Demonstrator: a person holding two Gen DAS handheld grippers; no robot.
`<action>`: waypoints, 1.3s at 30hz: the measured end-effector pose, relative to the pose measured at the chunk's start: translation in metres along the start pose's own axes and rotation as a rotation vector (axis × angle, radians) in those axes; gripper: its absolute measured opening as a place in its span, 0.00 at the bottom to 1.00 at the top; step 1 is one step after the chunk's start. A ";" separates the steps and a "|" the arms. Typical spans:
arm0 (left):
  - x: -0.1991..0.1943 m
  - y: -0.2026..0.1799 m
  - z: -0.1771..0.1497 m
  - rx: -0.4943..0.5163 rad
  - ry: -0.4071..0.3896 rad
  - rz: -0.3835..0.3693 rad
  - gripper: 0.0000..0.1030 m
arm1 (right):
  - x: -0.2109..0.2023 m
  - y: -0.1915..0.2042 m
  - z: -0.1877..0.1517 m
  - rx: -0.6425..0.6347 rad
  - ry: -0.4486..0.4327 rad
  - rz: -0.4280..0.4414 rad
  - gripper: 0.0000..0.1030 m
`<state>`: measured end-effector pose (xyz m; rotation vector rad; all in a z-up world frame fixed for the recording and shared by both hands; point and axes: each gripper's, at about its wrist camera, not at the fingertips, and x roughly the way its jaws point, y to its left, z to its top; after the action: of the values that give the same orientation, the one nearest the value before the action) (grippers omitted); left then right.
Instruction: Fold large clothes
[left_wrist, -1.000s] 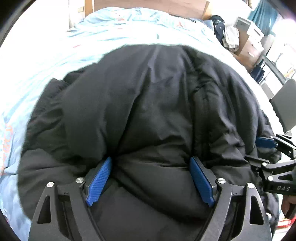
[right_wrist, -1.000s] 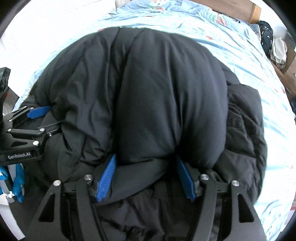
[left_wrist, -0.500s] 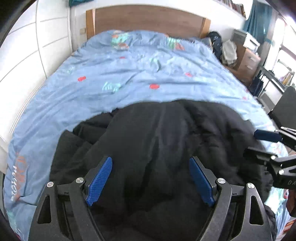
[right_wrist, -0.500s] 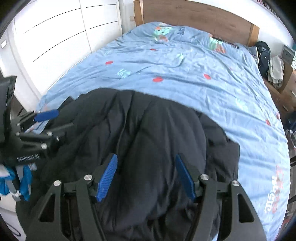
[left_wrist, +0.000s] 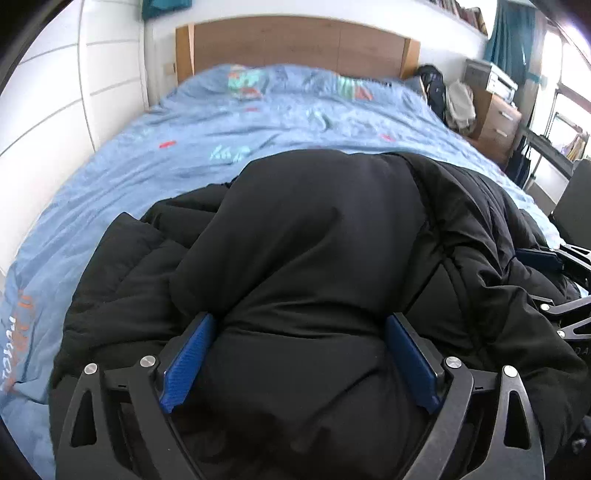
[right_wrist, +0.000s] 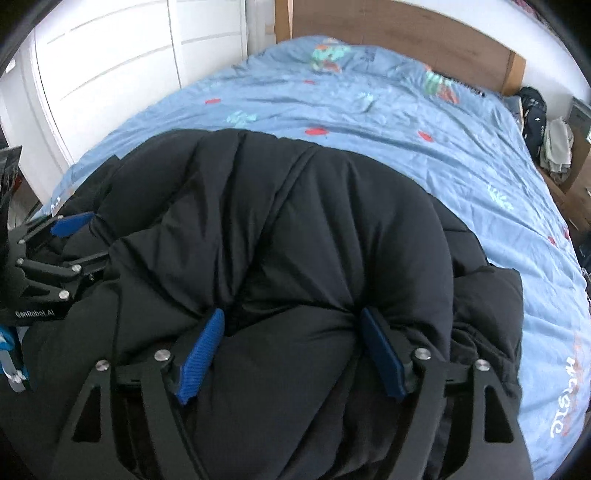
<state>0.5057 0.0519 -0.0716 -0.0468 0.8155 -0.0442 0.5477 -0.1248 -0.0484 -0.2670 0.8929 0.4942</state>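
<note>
One black puffer coat lies bunched at the foot of the bed, on the blue patterned cover. Two grippers work it. The left gripper has a thick padded fold between its blue pads, which dent the fabric on both sides; its jaws have just been opening wider. The right gripper pinches another bulging fold the same way, its jaws also having just been opening, fabric pressed against both pads. One wooden headboard stands at the far end. One wooden drawer unit stands beside the bed; I cannot see inside it. White wardrobe doors line the other side.
</note>
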 end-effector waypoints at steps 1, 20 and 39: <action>-0.002 -0.001 -0.003 0.001 -0.019 0.001 0.90 | -0.001 0.002 -0.002 -0.001 -0.016 -0.004 0.75; -0.064 0.015 -0.039 -0.052 0.025 0.018 0.90 | -0.068 0.014 -0.062 0.066 0.002 -0.088 0.75; -0.296 0.005 -0.146 -0.071 -0.058 0.169 0.90 | -0.255 0.089 -0.180 0.147 -0.005 -0.146 0.75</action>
<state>0.1970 0.0708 0.0427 -0.0458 0.7602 0.1447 0.2455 -0.2003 0.0446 -0.1951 0.8929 0.2923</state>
